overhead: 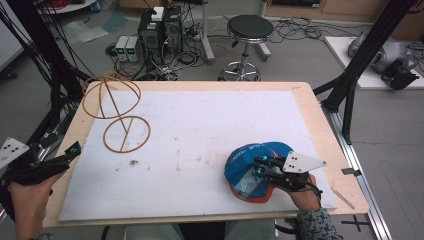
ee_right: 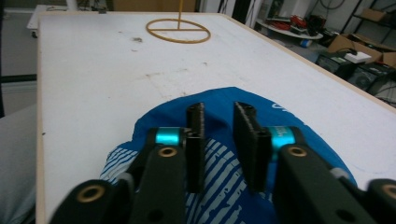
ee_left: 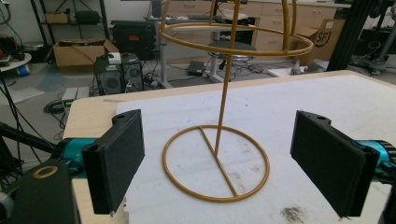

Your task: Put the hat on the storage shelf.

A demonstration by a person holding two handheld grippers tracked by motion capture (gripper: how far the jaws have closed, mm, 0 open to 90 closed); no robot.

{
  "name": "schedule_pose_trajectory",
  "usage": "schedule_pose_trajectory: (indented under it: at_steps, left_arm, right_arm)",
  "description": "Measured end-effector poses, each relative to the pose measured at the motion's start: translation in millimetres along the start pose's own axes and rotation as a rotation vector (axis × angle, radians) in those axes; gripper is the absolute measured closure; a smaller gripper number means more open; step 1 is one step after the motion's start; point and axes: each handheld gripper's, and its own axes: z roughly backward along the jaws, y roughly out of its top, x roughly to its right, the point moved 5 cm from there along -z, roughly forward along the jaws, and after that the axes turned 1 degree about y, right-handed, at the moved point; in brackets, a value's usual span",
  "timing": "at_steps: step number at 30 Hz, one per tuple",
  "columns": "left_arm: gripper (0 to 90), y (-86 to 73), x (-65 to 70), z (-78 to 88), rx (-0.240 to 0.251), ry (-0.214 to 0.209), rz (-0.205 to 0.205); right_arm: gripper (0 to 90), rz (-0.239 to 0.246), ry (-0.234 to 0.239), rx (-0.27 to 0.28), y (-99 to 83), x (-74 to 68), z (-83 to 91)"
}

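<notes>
Far left of the high view: left gripper sitting at the table's left edge, held in a hand coming up from the bottom corner; jaws spread wide w/ nothing between them, pads well apart in the left gripper view; pointed toward the wire stand, not touching it.

Next over, that yellow-gold wire stand: ring base flat on the white tabletop near the back-left corner, thin post going up, hoops on top; seen close-up in the left gripper view, base ring w/ a bar across it lying btwn the two open pads but farther off; small dark smudge on the table surface just in front of the base.

Middle of the table: just bare white board w/ faint marks.

Right side, near the front edge: blue cap lying on the table, white lettering on top, striped white-blue part + an orange-red edge toward the person; right gripper over it, hand and patterned sleeve behind; in the right gripper view, jaws drawn in narrow w/ a slim gap, right over the cap fabric; can't tell for sure if a fold is pinched btwn the pads.
</notes>
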Motion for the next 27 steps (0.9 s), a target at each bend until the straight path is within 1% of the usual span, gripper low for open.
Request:
schedule_pose_trajectory:
  at_steps: [2,4,7,12,13,14,15,16,17,18,19,23,24,25,27]
  left_arm:
    - [17.9,0.2,-0.3,0.6,0.000,0.000,-0.001]
    - [17.9,0.3,-0.8,1.1,0.003,0.003,0.002]
    - [17.9,0.6,-0.9,1.4,0.003,0.003,0.000]
    - [17.9,1.4,-0.4,1.7,0.004,0.001,-0.003]
    - [17.9,1.4,-0.4,1.7,0.004,0.001,-0.003]
    - [17.9,1.5,-0.5,2.0,0.005,0.000,-0.001]
    - [17.9,1.7,-0.7,2.3,0.007,0.001,-0.002]
    - [17.9,1.8,-1.1,2.7,0.007,0.002,-0.001]
    - [17.9,1.9,-1.5,3.1,0.008,0.003,0.000]
    - [17.9,2.1,-1.7,3.4,0.011,0.003,0.002]
    - [17.9,2.4,-2.3,4.3,0.012,0.004,0.002]
    - [17.9,3.0,-2.9,5.2,0.016,0.006,0.002]
    - [17.9,3.0,-3.1,5.5,0.016,0.006,0.004]
    - [17.9,3.0,-3.3,5.7,0.016,0.006,0.003]
    - [17.9,3.3,-3.4,6.1,0.018,0.006,0.005]
  right_arm:
    - [83.6,-0.007,0.000,-0.002,0.4,0.4,-0.6]
    - [86.8,-0.007,-0.015,-0.007,0.9,1.4,-1.3]
    - [88.0,-0.014,-0.041,0.000,4.5,2.6,-1.4]
    - [88.3,-0.038,-0.078,0.037,18.3,8.3,-2.3]
    - [88.3,-0.046,-0.078,0.048,21.6,9.3,-2.9]
    - [88.3,-0.046,-0.078,0.048,21.6,9.3,-2.9]
    - [88.3,-0.050,-0.084,0.075,28.7,12.9,-3.6]
    - [88.3,-0.050,-0.084,0.075,28.7,12.9,-3.6]
    - [88.3,-0.060,-0.085,0.086,32.2,14.0,-3.9]
    - [88.3,-0.059,-0.088,0.109,39.4,17.4,-4.9]
    - [88.3,-0.052,-0.096,0.119,43.1,19.5,-5.6]
    - [88.3,-0.050,-0.095,0.141,53.5,22.5,-8.6]
    - [88.4,-0.048,-0.095,0.151,60.0,24.5,-11.1]
    - [88.4,-0.045,-0.103,0.159,63.3,26.0,-12.7]
    - [88.4,-0.050,-0.098,0.181,69.3,28.6,-15.9]
